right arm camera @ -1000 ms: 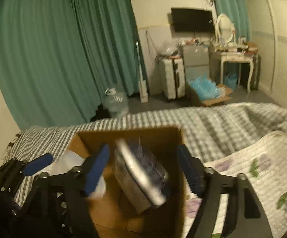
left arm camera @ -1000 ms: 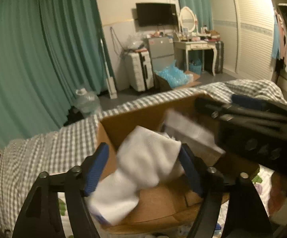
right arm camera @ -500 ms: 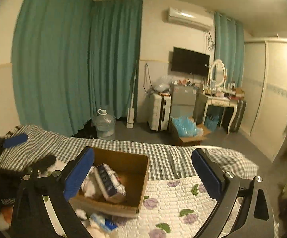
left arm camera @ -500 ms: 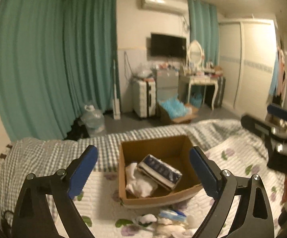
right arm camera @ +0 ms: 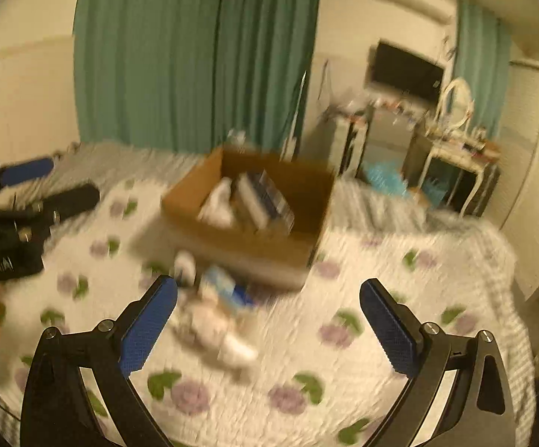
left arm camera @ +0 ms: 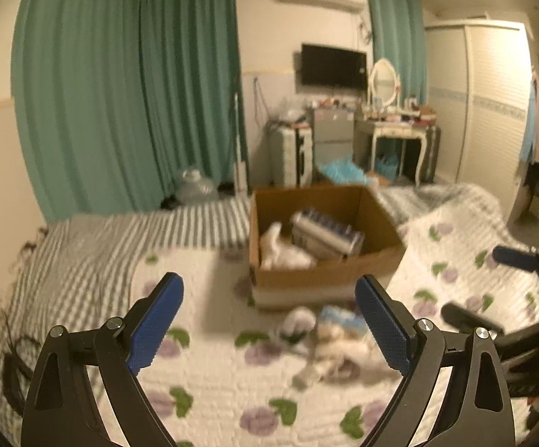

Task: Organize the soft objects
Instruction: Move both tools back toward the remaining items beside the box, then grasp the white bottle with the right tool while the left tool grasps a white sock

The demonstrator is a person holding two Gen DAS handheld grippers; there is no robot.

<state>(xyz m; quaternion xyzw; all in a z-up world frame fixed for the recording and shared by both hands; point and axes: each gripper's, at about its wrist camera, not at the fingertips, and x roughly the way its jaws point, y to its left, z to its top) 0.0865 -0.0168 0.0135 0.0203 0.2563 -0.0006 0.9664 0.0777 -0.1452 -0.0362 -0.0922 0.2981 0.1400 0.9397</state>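
You are holding the left gripper over the flowered quilt, its blue pads spread wide with nothing between them. Its jaws have just been opening, and no thing is lying in the gap. You are holding the right gripper the same way: blue pads wide apart, jaws just opened, nothing pressed between them. In the left wrist view the right gripper is showing at the right edge, and in the right wrist view the left gripper is showing at the left edge.

The cardboard box is sitting on the quilt ahead of both grippers, open at the top. Inside it a white cloth is lying against the left wall, and a wrapped pack with dark blue print is leaning tilted just beside it, the two touching.

On the quilt just in front of the box a small heap of soft things is lying loose: a white rolled piece, a light blue packet and some pale cloth, too blurred to tell apart further. In the right wrist view that heap is lying between the box and your open pads, near the left pad.

A grey striped blanket is covering the bed beyond the quilt, with green curtains behind.
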